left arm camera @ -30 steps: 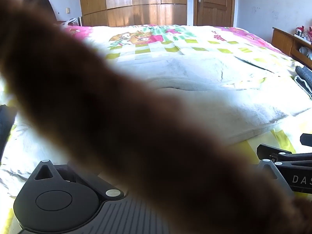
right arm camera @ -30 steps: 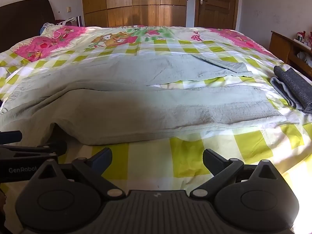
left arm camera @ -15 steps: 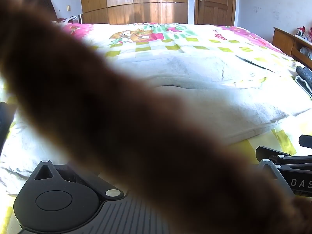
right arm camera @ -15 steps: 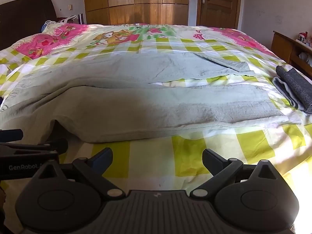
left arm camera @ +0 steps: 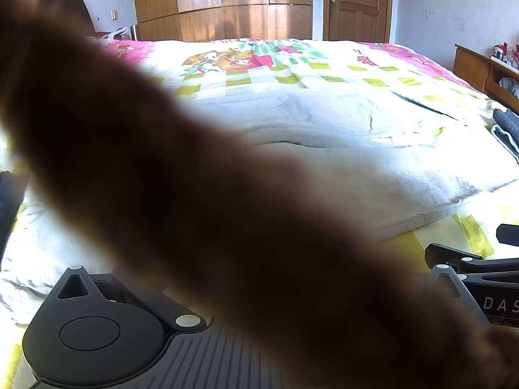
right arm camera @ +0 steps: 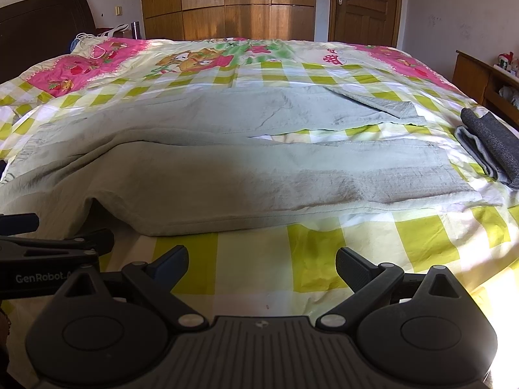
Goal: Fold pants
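Two views show one big bed (right arm camera: 421,236) covered with a checked yellow-green and white cover that has pink cartoon prints near the far side. Behind it stand a wooden wardrobe (right arm camera: 227,3) and a wooden door (right arm camera: 365,3). On the bed lie the pale green pants (right arm camera: 227,175), spread flat and wide across the middle, with two legs that run toward the right; the far leg has its end turned over. Near edge of the pants lies just beyond the right gripper (right arm camera: 262,264), not touching it. This gripper rests low above the cover and its two fingers are spread wide apart, with nothing between them. A folded dark grey cloth (right arm camera: 489,144) lies at the right edge of the bed, just beside the ends of the legs. The left gripper (right arm camera: 48,243) is seen from the side at the left of the right wrist view, near the raised corner of the pants, but I cannot tell if its fingers are apart or together. In the left wrist view a blurred brown shape (left arm camera: 211,210), very close to the lens, hides the fingers.
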